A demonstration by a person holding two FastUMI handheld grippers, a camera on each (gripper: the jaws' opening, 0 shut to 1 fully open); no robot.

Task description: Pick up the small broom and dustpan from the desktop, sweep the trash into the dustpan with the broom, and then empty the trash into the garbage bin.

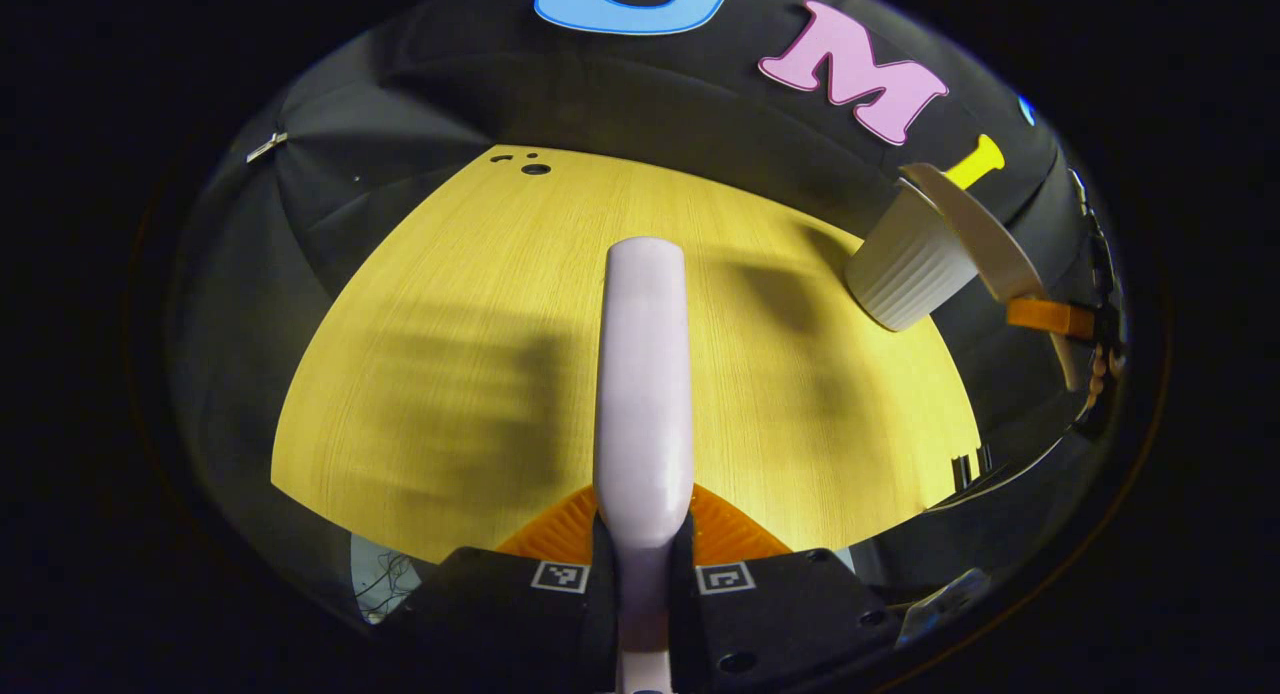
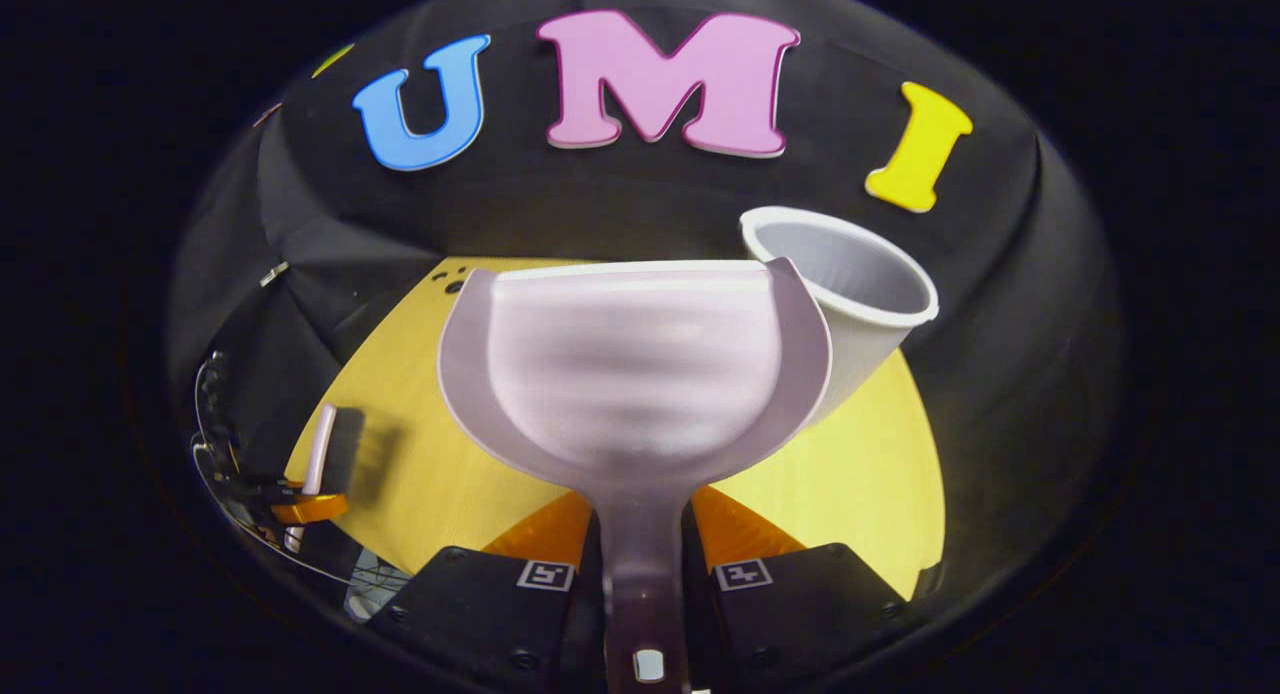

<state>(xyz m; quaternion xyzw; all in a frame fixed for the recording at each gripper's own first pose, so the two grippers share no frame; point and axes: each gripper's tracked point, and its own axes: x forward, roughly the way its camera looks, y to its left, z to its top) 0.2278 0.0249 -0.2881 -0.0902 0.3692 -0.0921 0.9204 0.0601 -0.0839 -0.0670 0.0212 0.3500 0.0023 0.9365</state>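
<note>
My left gripper (image 1: pixel 645 534) is shut on the small pale broom (image 1: pixel 643 374), which runs straight forward above the yellow desktop (image 1: pixel 450 374); its bristles are hidden. My right gripper (image 2: pixel 640 534) is shut on the handle of the pale dustpan (image 2: pixel 630 364), held up with its scoop facing me beside the mouth of the white ribbed garbage bin (image 2: pixel 860 284). In the left gripper view the dustpan (image 1: pixel 975 229) shows edge-on over the bin (image 1: pixel 910 264), with the right gripper (image 1: pixel 1050 317) behind it. The left gripper (image 2: pixel 305 509) with the broom (image 2: pixel 322 449) appears at the far left.
The bin stands at the desktop's far right corner, close to the black cloth wall. A few small holes (image 1: pixel 535 168) mark the desktop's far end. Loose cables (image 1: pixel 385 579) lie below the near left edge. Broad shadows fall across the middle of the desktop.
</note>
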